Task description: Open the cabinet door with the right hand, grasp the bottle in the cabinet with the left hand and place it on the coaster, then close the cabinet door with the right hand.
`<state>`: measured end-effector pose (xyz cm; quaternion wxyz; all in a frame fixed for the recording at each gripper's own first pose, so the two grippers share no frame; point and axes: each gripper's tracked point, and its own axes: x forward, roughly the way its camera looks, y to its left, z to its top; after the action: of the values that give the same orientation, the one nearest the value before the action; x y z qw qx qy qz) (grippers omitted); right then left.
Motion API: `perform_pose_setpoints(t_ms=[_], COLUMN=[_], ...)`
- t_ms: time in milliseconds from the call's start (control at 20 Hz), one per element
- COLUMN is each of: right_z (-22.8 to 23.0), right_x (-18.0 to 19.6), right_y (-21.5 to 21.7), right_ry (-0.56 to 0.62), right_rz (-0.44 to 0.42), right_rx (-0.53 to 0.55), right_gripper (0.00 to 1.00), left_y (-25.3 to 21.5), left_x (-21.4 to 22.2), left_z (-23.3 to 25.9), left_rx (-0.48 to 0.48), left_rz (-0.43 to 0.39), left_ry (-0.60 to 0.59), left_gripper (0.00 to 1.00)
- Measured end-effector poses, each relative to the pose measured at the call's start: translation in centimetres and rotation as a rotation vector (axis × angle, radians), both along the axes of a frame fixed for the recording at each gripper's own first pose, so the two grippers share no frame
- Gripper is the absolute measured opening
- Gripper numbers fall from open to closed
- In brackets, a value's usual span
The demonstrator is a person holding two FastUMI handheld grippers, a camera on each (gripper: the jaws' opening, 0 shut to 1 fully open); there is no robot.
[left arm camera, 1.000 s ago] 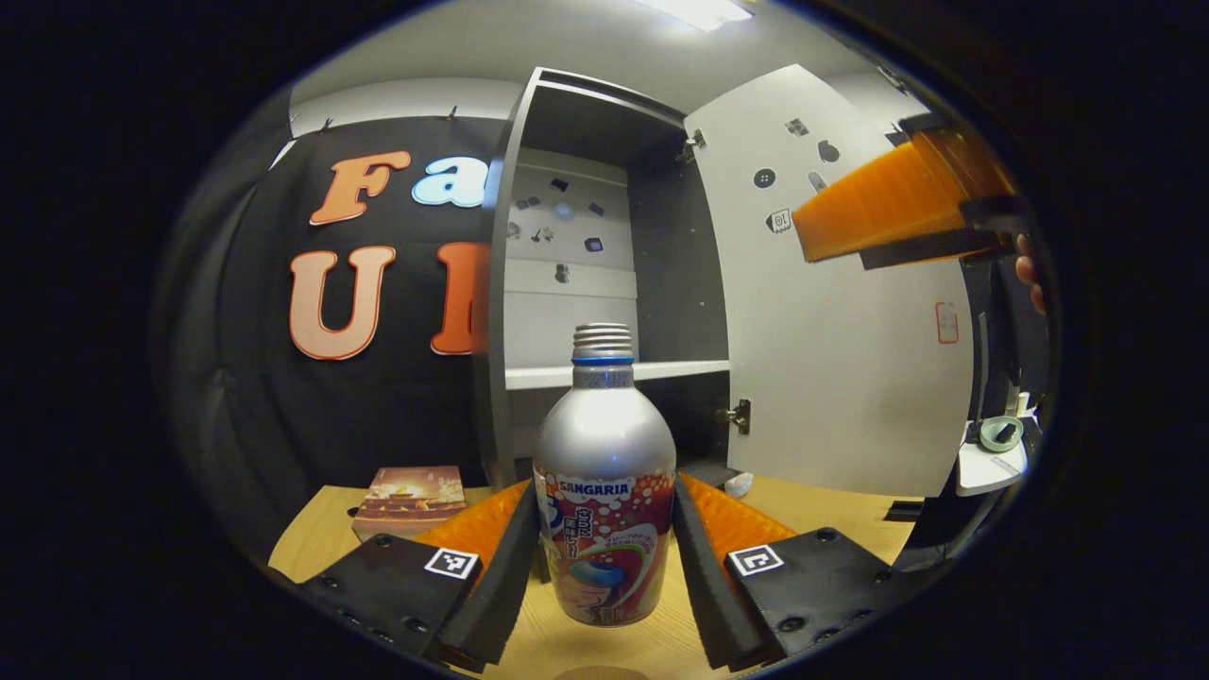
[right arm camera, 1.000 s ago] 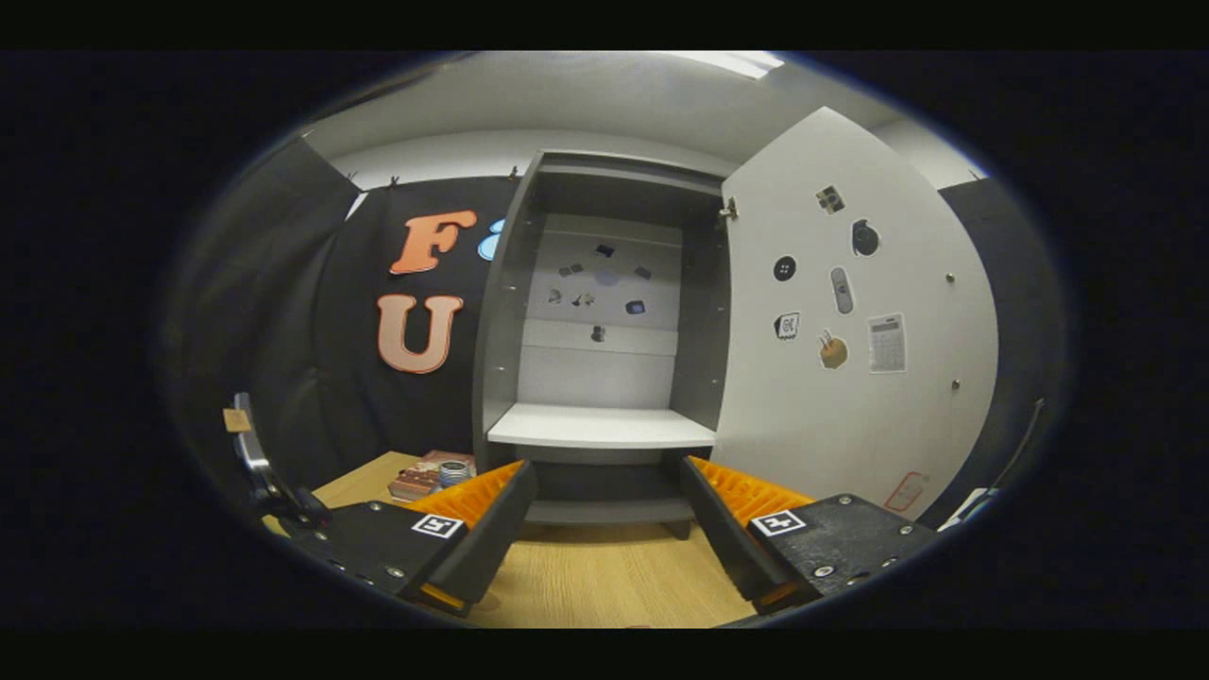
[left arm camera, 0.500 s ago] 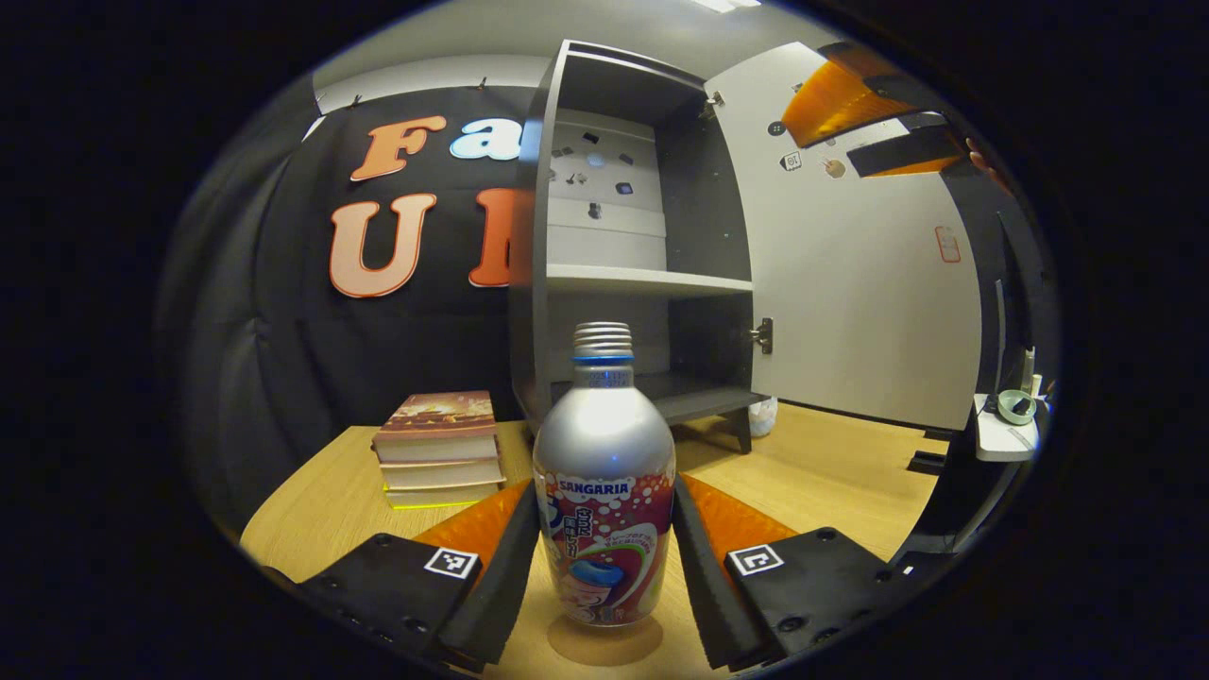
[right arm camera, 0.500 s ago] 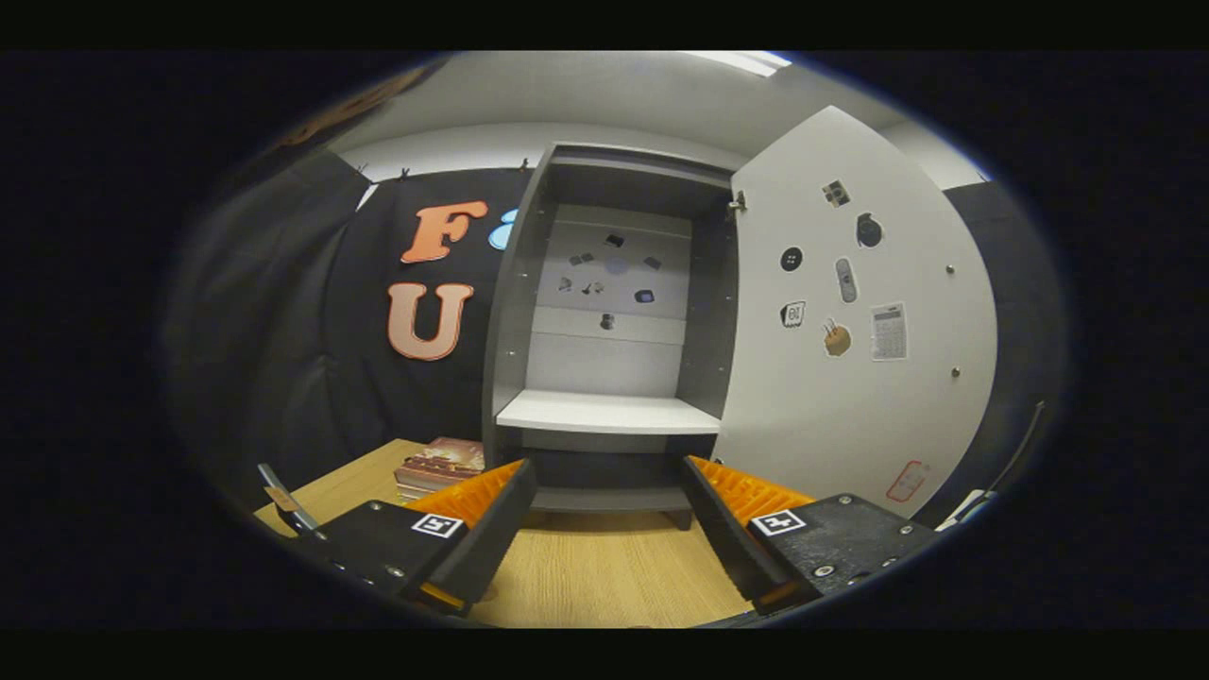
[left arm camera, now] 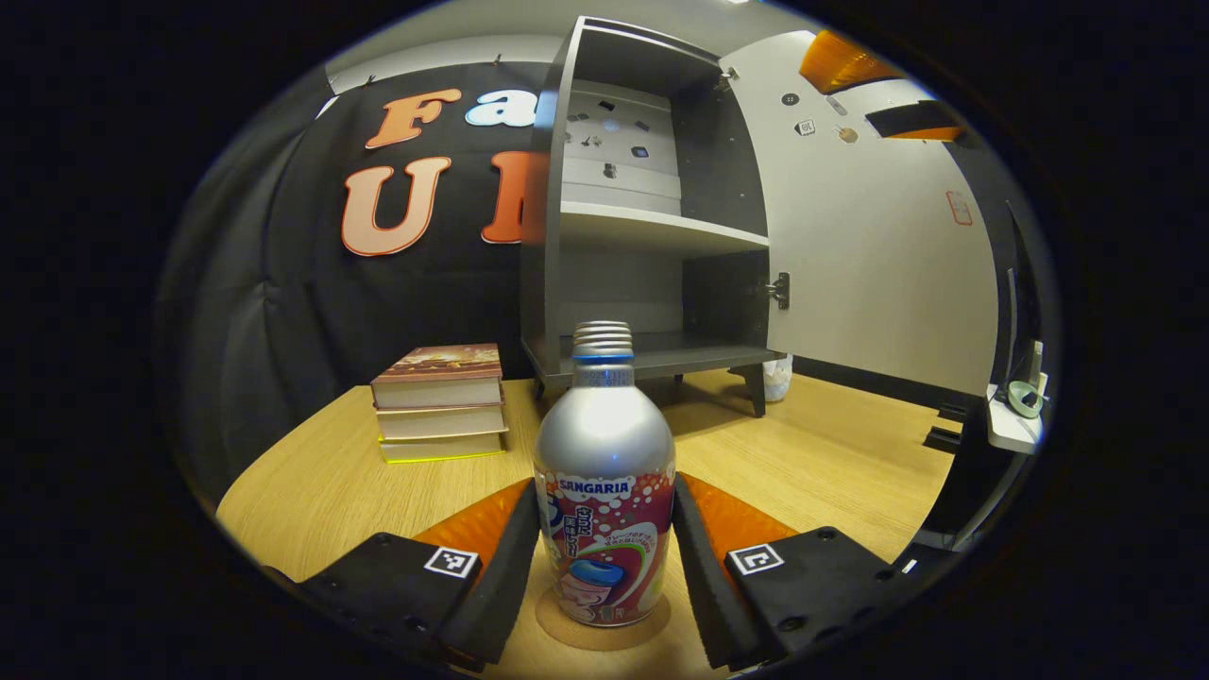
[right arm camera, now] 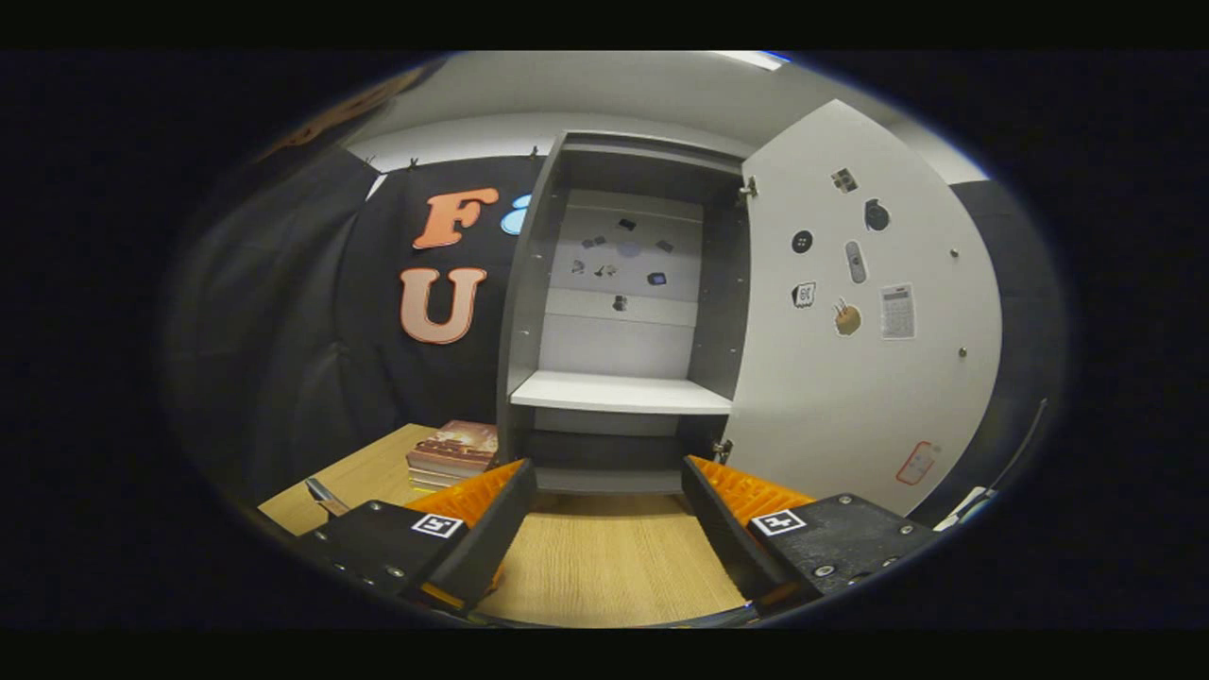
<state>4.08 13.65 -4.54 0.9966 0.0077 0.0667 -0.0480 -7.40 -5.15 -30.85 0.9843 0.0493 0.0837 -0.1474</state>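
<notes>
While bottle meets coaster | books left | cabinet behind

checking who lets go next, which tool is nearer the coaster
Left. The left tool holds the bottle right over the coaster. The right tool is open and raised, facing the open cabinet; from the left gripper view it sits high beside the door.

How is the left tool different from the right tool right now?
The left tool is shut on the bottle, while the right tool is open with nothing between its fingers. The left tool is low over the table, with the bottle over the coaster; the right tool faces the open cabinet and its door. Both point toward the cabinet.
</notes>
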Motion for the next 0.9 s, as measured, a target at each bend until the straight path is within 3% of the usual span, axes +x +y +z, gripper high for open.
perform_pose_setpoints(t_ms=[550, 900], right_z=[-0.6, -0.1], right_x=[0.7, 0.0], right_y=[0.1, -0.6], right_ry=[0.016, 0.013], right_rz=[0.002, -0.023], right_rx=[0.041, 0.038], right_gripper=[0.95, 0.95], left_y=[0.2, 0.6], left_x=[-1.5, -1.0], left_z=[-0.8, -0.3], left_rx=[0.084, 0.064], left_rz=[-0.020, -0.008], left_ry=[0.024, 0.043], left_gripper=[0.87, 0.94])
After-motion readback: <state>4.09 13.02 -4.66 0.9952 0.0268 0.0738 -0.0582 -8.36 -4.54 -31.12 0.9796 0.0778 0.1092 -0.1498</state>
